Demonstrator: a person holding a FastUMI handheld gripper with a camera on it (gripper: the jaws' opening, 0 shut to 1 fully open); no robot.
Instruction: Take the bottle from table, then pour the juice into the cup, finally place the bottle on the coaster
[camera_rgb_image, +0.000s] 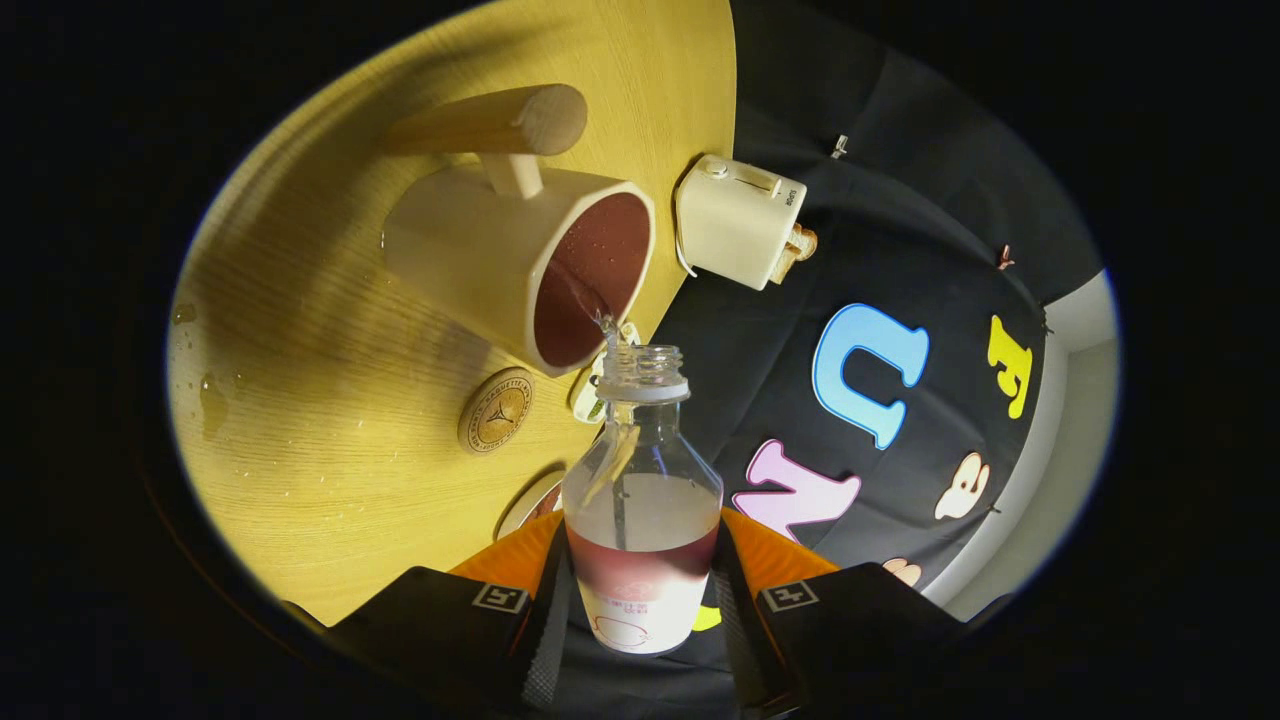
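Just off the tabletop's (330, 400) edge, the gripper (640, 600) is clamped on the bottle (640, 520), both fingers pressing its lower body, and the pour is live: a thin stream leaves the bottle's mouth and lands inside the cup (520, 260), already well filled with dark juice. My read: hold the tilt gentle and keep the mouth over the rim's middle, because droplets already spot the wood near the cup. Some juice remains in the bottle, so ease back upright before the cup brims. The round coaster (496, 410) lies just beside the cup, between it and the gripper, close to the edge. A cream-coloured appliance (735, 220) sits at the edge beyond the cup, so swing wide of both.
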